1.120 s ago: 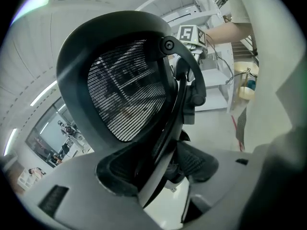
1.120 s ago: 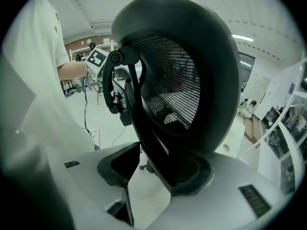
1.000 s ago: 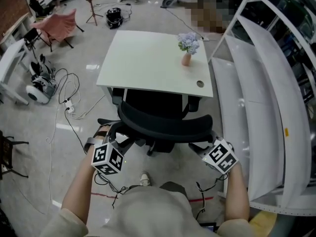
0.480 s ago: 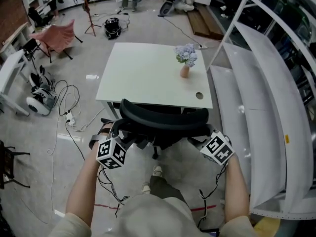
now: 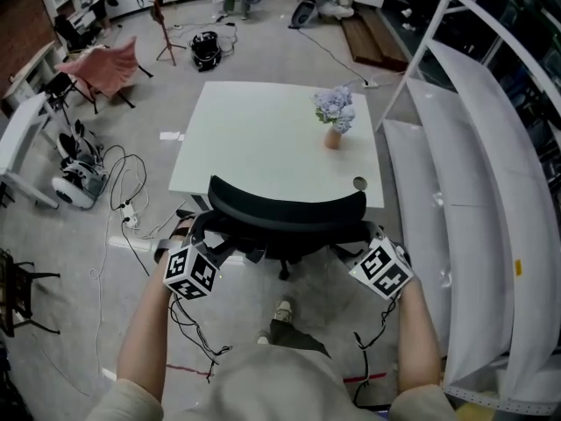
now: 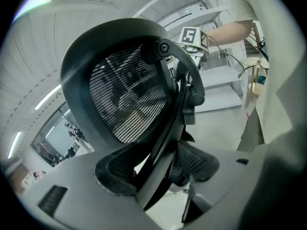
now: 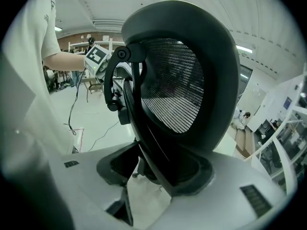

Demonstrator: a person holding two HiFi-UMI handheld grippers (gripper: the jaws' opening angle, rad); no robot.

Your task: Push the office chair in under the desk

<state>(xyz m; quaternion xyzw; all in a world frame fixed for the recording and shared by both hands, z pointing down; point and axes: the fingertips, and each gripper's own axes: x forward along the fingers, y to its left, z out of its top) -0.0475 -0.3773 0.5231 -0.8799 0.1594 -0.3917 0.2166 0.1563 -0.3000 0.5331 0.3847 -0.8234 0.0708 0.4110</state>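
Jaws clamped on office chair [image 5: 285,207] backrest (both forearms [image 5: 145,340] outstretched)

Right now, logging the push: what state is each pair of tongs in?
Left tongs: closed on the office chair, at its back.
Right tongs: closed on the office chair too.

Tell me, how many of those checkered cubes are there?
2. One cube sits on the left gripper, left of the chair back; the other on the right gripper, at its right.
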